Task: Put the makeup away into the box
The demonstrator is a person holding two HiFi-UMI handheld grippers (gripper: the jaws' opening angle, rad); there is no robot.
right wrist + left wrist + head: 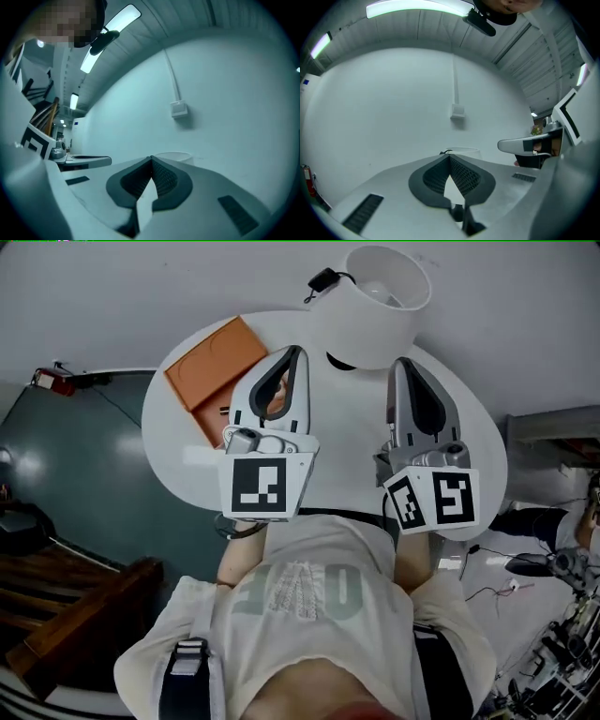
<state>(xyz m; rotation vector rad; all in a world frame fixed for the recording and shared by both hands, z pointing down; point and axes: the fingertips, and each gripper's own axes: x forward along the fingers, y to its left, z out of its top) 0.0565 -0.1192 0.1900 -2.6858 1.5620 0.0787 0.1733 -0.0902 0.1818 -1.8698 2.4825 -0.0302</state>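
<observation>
An orange box [214, 362] lies at the back left of the round white table [347, 456]. No makeup shows in any view. My left gripper [292, 352] is held up level over the table, right of the box, with its jaws closed tip to tip and nothing between them [450, 156]. Beside it, my right gripper [402, 363] is also raised and level, shut and empty [151, 160]. Each gripper view looks at the bare white wall, with the other gripper at its side: the right gripper [525, 145] and the left gripper [86, 161].
A white lamp [375, 301] stands at the table's far edge, its rim just beyond both jaw tips [461, 151]. A wall socket [457, 111] sits on the wall ahead. Dark wooden furniture [84, 606] is at lower left; cables [497, 587] lie on the floor at right.
</observation>
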